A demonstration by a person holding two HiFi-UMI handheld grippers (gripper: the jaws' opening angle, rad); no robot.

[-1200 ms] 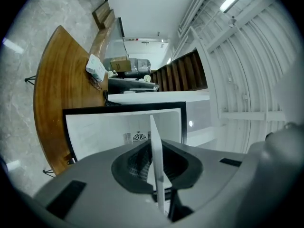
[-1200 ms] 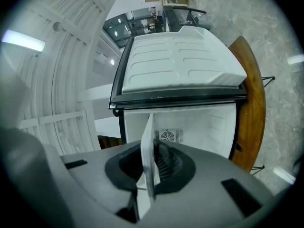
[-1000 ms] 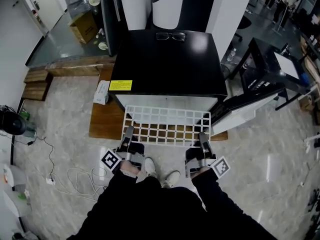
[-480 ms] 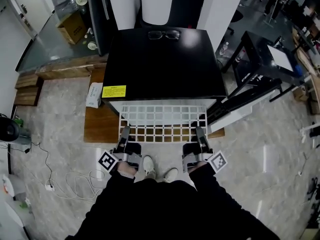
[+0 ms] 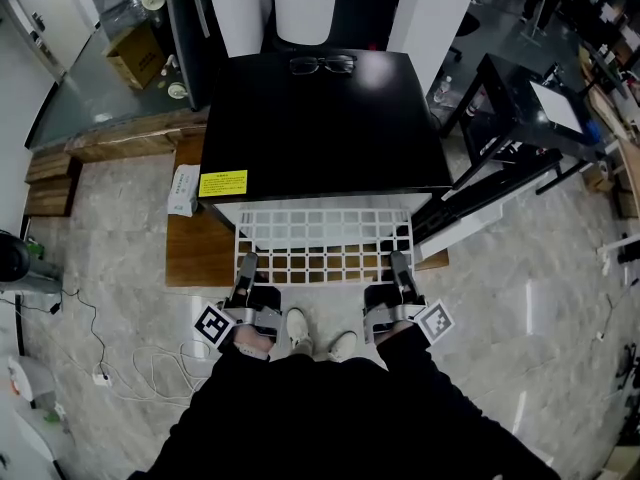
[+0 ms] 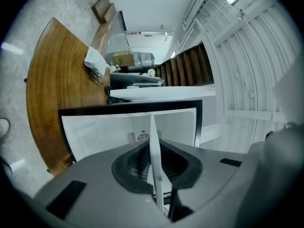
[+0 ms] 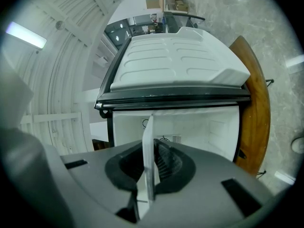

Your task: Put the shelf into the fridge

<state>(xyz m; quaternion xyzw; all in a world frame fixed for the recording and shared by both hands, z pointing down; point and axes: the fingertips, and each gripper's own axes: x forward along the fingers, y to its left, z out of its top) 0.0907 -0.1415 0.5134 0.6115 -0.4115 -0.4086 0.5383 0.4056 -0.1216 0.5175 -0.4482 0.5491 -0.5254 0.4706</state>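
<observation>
Head view: left gripper (image 5: 247, 266) and right gripper (image 5: 399, 263) each pinch the shelf (image 5: 326, 248) — seemingly partway into the fridge (image 5: 320, 118). Next, push it level inward.

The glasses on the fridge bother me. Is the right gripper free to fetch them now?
Probably not: the right gripper is shut on the shelf, sharing it with the left gripper; the glasses lie at the fridge top's far edge.

In the head view the fridge (image 5: 320, 118) top is covering the shelf's (image 5: 325, 248) far edge and the whole inside. In both gripper views the shelf is showing only edge-on, its grid hidden. The yellow label's (image 5: 223, 183) print is showing too small to read.
</observation>
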